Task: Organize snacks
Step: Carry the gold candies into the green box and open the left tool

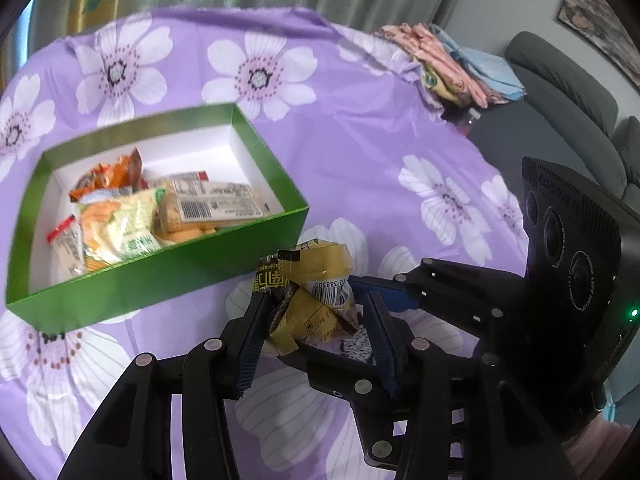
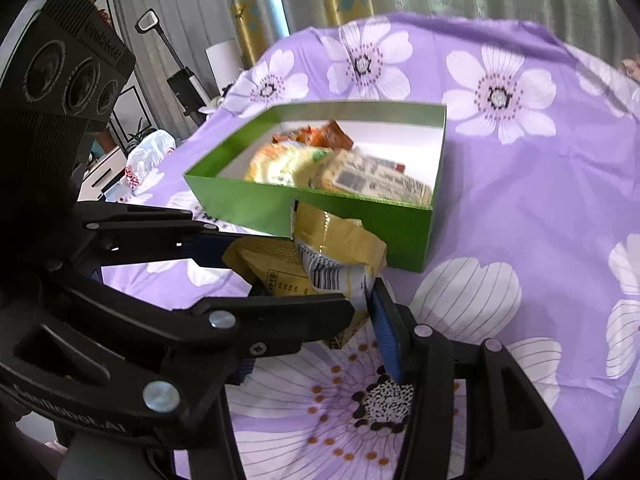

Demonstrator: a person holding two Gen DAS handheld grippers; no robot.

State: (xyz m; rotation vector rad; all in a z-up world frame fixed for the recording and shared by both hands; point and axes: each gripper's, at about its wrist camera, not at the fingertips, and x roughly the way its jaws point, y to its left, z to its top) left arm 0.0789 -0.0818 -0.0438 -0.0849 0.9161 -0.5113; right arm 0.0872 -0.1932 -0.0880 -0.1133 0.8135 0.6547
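Together, the left hand-held gripper (image 1: 316, 320) and right hand-held gripper (image 2: 320, 300) pinch one crumpled yellow snack packet (image 1: 316, 292) at lower centre of the frame, poised for the green box (image 1: 160, 280) of snacks above.

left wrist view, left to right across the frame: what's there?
Green box of snacks → yellow snack packet clamped in the left gripper → right gripper reaching in from the right → folded clothes at the far edge → grey sofa.
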